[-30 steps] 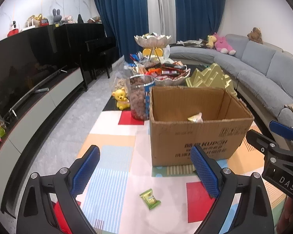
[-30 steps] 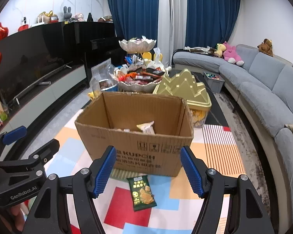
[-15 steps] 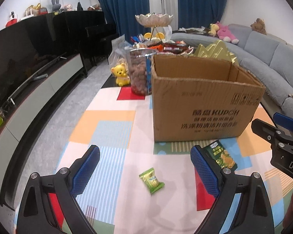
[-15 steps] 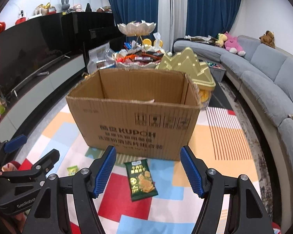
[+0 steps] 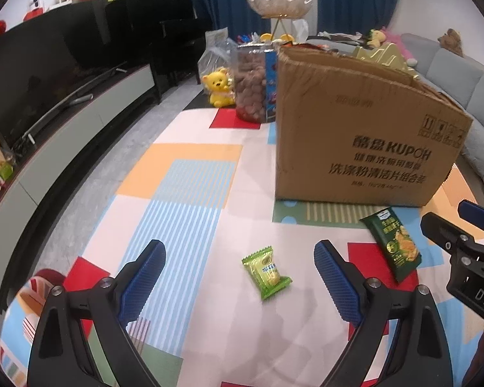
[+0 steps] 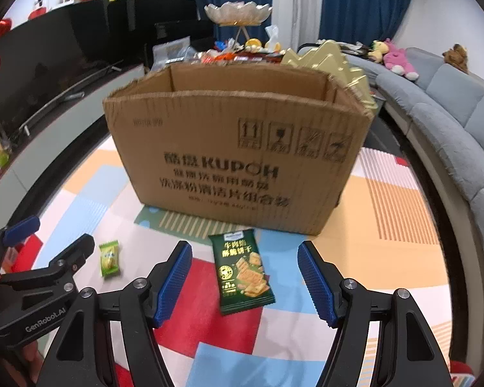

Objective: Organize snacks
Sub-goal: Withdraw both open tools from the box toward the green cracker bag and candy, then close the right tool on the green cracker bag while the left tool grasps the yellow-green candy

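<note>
A: Left gripper (image 5: 238, 277): jaws spread wide, nothing between the pads. Light green candy packet (image 5: 267, 272) lies flat on the play mat (image 5: 190, 213), in line with the gap but ahead of the fingertips, not touched.

B: Right gripper (image 6: 244, 277): same, jaws apart and empty. Dark green biscuit packet (image 6: 243, 271) lies on the mat in line with the gap, its far end close to the near wall of the cardboard box (image 6: 238, 161).

A: Change over the last second: both grippers have dropped toward the mat. A second ago each view looked down into the open box and showed a wrapped snack inside. Now only the box's outer walls show; the inside is out of sight. Both packets look larger and sit closer to the fingertips.

B: Openings unchanged through the descent, as far as the frames show. Packets have not shifted on the mat.

A: Reading: a two-handed pick-up is being set up, one loose snack per gripper. Neither is grasped yet.

B: Judged next need: lower further until the pads straddle each packet, then close. Both packets are thin and flat on the mat, so the pads may slide over them.

A: Beyond the box's far-left corner: a jar of brown snacks (image 5: 250, 87) and a yellow bear toy (image 5: 218, 87) at the mat's far edge. Not involved.
</note>
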`<control>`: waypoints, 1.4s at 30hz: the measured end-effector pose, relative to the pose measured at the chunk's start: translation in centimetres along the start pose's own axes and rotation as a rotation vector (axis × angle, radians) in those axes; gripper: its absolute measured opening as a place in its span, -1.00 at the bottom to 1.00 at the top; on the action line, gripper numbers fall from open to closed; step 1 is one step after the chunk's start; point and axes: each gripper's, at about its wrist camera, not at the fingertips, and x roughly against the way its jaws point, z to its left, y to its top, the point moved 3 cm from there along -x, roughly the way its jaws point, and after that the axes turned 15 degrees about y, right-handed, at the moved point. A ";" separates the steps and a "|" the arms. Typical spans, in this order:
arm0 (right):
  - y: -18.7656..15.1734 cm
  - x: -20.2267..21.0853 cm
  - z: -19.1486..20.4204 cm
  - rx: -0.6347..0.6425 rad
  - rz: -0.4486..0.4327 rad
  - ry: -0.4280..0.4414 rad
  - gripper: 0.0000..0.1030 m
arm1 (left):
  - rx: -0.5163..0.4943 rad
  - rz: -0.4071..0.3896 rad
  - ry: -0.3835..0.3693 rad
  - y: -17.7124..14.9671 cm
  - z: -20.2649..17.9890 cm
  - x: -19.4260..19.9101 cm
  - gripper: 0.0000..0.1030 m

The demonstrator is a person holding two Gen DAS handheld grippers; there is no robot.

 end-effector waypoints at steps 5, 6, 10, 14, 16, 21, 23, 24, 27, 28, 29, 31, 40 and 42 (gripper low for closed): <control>-0.3 -1.4 -0.6 -0.003 0.022 0.014 0.34 | 0.007 0.032 0.005 -0.7 -0.6 -1.4 0.81; -0.4 -1.7 -0.7 -0.006 0.026 0.015 0.34 | 0.007 0.038 0.006 -0.8 -0.7 -1.6 0.76; -0.5 -2.9 -1.3 -0.019 0.042 0.023 0.34 | 0.009 0.075 0.016 -1.2 -1.2 -3.0 0.54; -0.5 -4.1 -1.5 -0.026 0.056 0.035 0.34 | 0.012 0.083 0.022 -1.4 -1.5 -3.6 0.52; -0.6 -4.8 -1.6 -0.024 0.067 0.039 0.34 | 0.015 0.091 0.023 -1.4 -1.6 -3.9 0.49; -0.8 -6.1 -1.7 -0.015 0.098 0.040 0.34 | 0.024 0.116 0.016 -1.7 -1.7 -4.8 0.35; -1.0 -6.5 -1.7 -0.014 0.108 0.040 0.33 | 0.026 0.121 0.011 -1.8 -1.8 -5.0 0.30; -1.1 -6.8 -1.8 -0.016 0.115 0.040 0.33 | 0.027 0.126 0.009 -1.9 -1.9 -5.0 0.28; -1.5 -7.4 -1.8 -0.019 0.129 0.037 0.33 | 0.025 0.137 0.001 -2.1 -2.0 -5.3 0.12; -1.6 -7.6 -1.9 -0.022 0.135 0.036 0.33 | 0.021 0.141 0.002 -2.2 -2.1 -5.4 0.08; -1.9 -7.8 -1.9 -0.024 0.140 0.035 0.33 | 0.016 0.145 0.005 -2.3 -2.1 -5.5 0.02; -2.1 -7.9 -2.1 -0.020 0.143 0.030 0.32 | 0.017 0.144 0.001 -2.3 -2.1 -5.6 0.01; -2.8 -7.9 -1.3 0.001 0.133 0.042 -0.09 | 0.004 0.134 -0.045 -2.4 -2.6 -5.3 -0.46; -2.6 -7.8 -1.0 -0.003 0.131 0.047 -0.10 | -0.004 0.136 -0.052 -2.3 -2.7 -5.2 -0.55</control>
